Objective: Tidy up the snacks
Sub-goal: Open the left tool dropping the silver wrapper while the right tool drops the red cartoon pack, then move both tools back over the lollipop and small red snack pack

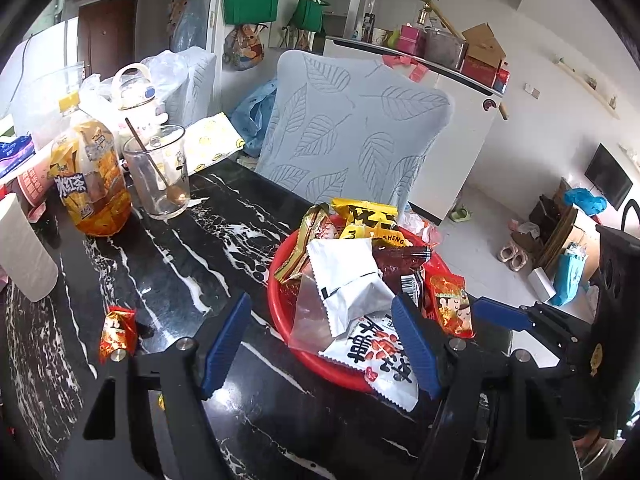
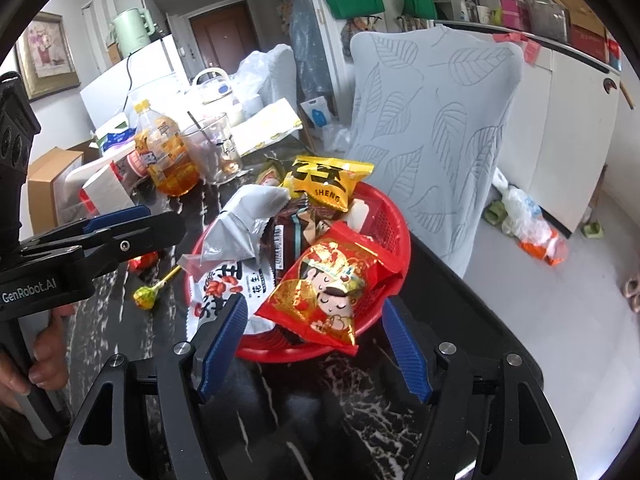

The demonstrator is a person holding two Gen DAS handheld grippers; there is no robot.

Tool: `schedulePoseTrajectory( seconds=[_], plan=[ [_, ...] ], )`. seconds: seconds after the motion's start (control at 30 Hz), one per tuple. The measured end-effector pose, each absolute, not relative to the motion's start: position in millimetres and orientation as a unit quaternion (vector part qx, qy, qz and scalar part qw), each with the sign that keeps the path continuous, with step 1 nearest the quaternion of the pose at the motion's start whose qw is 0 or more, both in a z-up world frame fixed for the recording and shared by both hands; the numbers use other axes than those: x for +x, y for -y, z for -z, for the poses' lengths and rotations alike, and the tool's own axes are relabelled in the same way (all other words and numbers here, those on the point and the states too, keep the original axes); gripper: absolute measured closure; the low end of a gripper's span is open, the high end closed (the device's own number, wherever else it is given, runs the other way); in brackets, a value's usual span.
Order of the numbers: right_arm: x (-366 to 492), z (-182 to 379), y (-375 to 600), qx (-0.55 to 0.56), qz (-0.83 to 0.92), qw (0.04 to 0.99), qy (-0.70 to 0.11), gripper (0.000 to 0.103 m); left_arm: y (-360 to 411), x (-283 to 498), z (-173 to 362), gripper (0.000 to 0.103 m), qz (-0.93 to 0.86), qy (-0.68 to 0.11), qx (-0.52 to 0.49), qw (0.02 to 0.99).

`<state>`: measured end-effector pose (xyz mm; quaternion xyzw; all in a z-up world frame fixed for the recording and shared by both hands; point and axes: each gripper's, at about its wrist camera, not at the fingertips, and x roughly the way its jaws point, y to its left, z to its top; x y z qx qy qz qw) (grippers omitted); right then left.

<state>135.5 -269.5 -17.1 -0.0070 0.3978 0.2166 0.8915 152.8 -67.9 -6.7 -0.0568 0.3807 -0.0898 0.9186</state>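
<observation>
Snacks fill a red basket [image 2: 394,220] that sits on the black marbled surface [image 1: 192,264], straight ahead of both pairs of fingers. A red packet with a cartoon child [image 2: 332,288] lies on the basket's near rim, just ahead of the right gripper [image 2: 316,346] and between the lines of its two blue fingers [image 2: 222,344], which stand wide apart with no pad touching it. Behind that packet lie a dark brown wrapper [image 2: 286,236], a crumpled silver packet [image 2: 244,220] and a yellow bag [image 2: 328,180] at the far side. A white peanut packet [image 2: 218,292] hangs over the rim just ahead of the right gripper's left finger.

The left gripper [image 1: 320,344] is also spread wide and holds nothing; the white peanut packet [image 1: 376,356] and a clear wrapper [image 1: 308,316] lie between its blue fingers [image 1: 226,344], apart from the pads. To the left of these fingers a small red candy packet [image 1: 117,332] lies alone on the surface. A lollipop in a yellow-green wrapper [image 2: 146,296] lies on the surface left of the right gripper's fingers, beside the basket.

Farther ahead and to the left stand a bottle of iced tea [image 1: 90,176] and a glass cup [image 1: 158,172] with a spoon in it. A chair with a leaf-patterned cover [image 1: 352,128] stands beyond the basket. In the right wrist view a hand [image 2: 44,356] grips the handle of the left gripper.
</observation>
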Motion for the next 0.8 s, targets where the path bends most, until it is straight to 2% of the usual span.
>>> schedulePoseTrajectory(
  seconds=[0.8],
  plan=[
    [96,-49,218,-0.029,-0.268,0.909,-0.318,0.033,26,78,-60,0.031,0.015,-0.31,-0.041,0.95]
  ],
)
